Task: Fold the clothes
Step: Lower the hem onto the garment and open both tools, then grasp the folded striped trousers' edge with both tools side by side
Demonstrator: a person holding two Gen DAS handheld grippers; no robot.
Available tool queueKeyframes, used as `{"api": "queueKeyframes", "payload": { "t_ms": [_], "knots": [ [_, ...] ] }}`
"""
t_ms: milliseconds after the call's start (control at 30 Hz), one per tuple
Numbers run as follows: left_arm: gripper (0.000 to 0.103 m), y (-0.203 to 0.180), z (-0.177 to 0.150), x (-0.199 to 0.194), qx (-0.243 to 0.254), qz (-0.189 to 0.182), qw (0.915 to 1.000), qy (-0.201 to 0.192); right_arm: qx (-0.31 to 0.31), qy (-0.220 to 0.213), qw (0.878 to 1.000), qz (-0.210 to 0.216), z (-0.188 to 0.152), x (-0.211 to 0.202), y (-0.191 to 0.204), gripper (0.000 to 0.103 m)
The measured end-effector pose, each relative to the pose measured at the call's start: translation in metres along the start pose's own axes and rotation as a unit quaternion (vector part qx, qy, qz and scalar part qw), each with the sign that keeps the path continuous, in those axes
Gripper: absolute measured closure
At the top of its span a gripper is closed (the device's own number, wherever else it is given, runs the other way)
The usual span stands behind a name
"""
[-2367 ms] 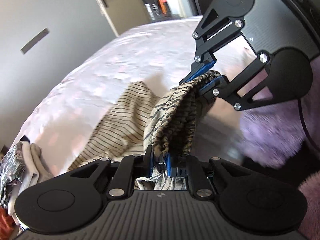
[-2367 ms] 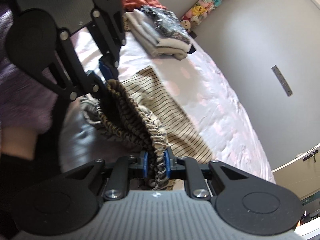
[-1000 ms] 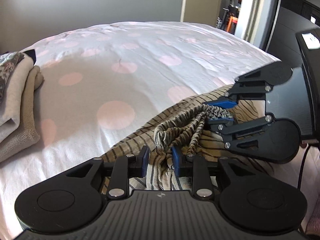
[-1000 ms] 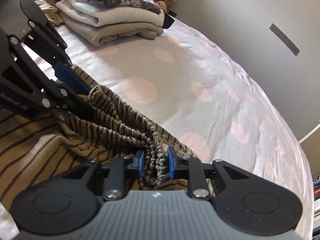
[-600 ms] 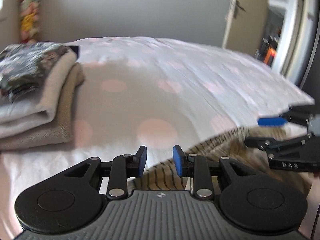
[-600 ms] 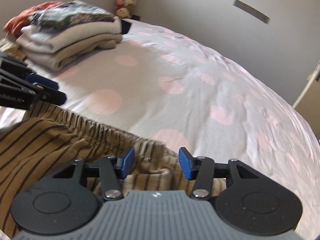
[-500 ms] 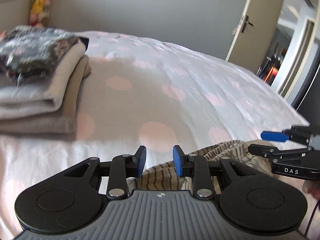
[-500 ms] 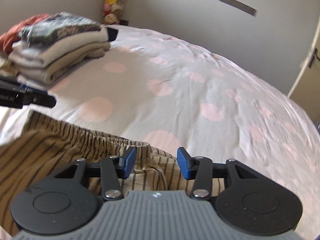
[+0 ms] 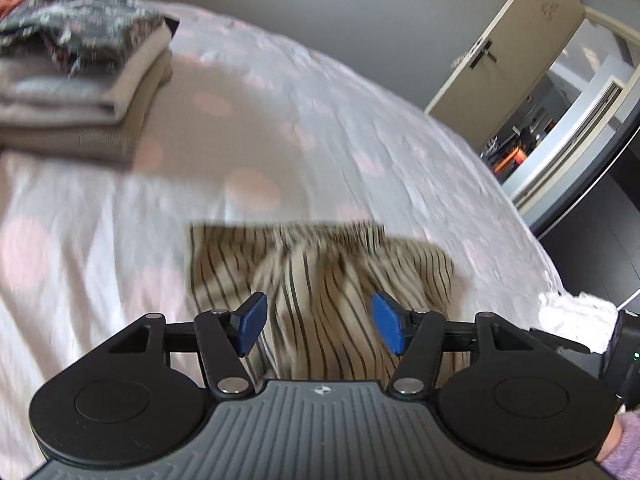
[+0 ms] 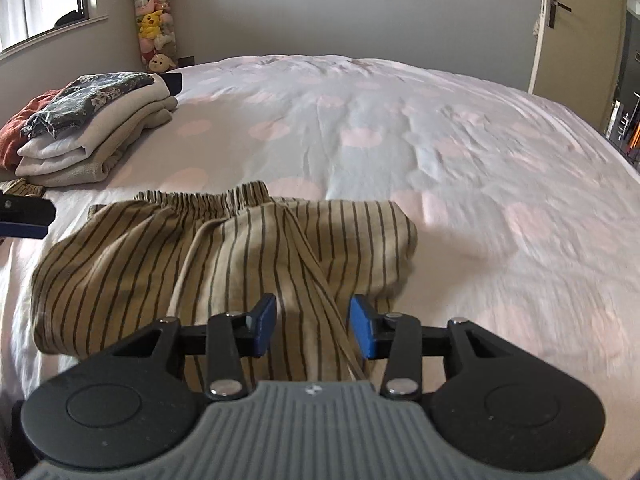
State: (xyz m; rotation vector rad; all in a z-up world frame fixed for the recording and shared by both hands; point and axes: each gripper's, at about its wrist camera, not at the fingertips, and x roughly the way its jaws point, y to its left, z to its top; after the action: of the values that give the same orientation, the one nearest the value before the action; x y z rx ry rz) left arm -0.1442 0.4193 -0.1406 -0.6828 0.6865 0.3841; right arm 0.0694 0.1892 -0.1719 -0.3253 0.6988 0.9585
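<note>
— Striped trousers [image 10: 224,256] lying loose near the bed's [image 10: 440,128] front edge, elastic waistband toward the middle, folded stack [image 10: 92,136] at the left edge. Released?

— Yes. Left gripper [image 9: 318,322] spread, jaws just opened wider, nothing pinched. Right gripper [image 10: 312,330] spread too, jaws easing slightly inward, only hovering over cloth.

— Next fold, probably?

— Best to smooth the bunched middle first, then pinch both near corners evenly, lift low, and lay across without dragging the waistband askew.
</note>
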Motion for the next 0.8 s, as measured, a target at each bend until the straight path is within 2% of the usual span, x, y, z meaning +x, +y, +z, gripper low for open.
{"api": "queueKeyframes", "payload": {
  "t_ms": [100,200,233,267,300,333,367,433,533,633,700,800],
  "knots": [
    [0.044,-0.014,-0.012,0.007,0.031,0.019,0.9978,0.056,0.03,0.004,1.0,0.009,-0.014,-0.005,-0.015,0.055],
    [0.046,-0.029,-0.023,0.018,0.077,0.049,0.9907,0.101,0.043,0.011,0.999,0.014,-0.021,0.001,-0.021,0.051],
    [0.05,-0.033,-0.027,0.022,0.094,0.061,0.9877,0.109,0.045,0.013,0.999,0.017,-0.023,0.003,-0.022,0.053],
    [0.066,-0.034,-0.029,0.027,0.102,0.072,0.9847,0.121,0.048,0.016,0.998,0.022,-0.025,0.006,-0.023,0.054],
    [0.076,-0.034,-0.031,0.032,0.106,0.087,0.9814,0.134,0.053,0.021,0.998,0.026,-0.027,0.008,-0.025,0.065],
    [0.085,-0.034,-0.033,0.038,0.109,0.104,0.9776,0.147,0.06,0.027,0.997,0.028,-0.028,0.011,-0.027,0.082],
    [0.091,-0.034,-0.034,0.041,0.11,0.111,0.976,0.152,0.069,0.03,0.997,0.033,-0.029,0.013,-0.03,0.086],
    [0.095,-0.034,-0.034,0.04,0.105,0.116,0.9772,0.144,0.089,0.027,0.995,0.04,-0.03,0.013,-0.037,0.097],
    [0.099,-0.026,-0.032,0.028,0.075,0.141,0.9804,0.115,0.12,-0.001,0.992,0.03,-0.031,0.005,-0.049,0.1],
    [0.1,-0.017,-0.03,0.024,0.051,0.174,0.9768,0.114,0.134,-0.015,0.991,0.014,-0.03,0.002,-0.055,0.1],
    [0.102,-0.012,-0.03,0.026,0.044,0.2,0.9712,0.121,0.127,-0.008,0.992,0.005,-0.03,0.008,-0.053,0.101],
    [0.102,-0.012,-0.033,0.044,0.059,0.248,0.955,0.153,0.112,0.002,0.994,-0.013,-0.031,0.018,-0.05,0.101]
  ]
}}
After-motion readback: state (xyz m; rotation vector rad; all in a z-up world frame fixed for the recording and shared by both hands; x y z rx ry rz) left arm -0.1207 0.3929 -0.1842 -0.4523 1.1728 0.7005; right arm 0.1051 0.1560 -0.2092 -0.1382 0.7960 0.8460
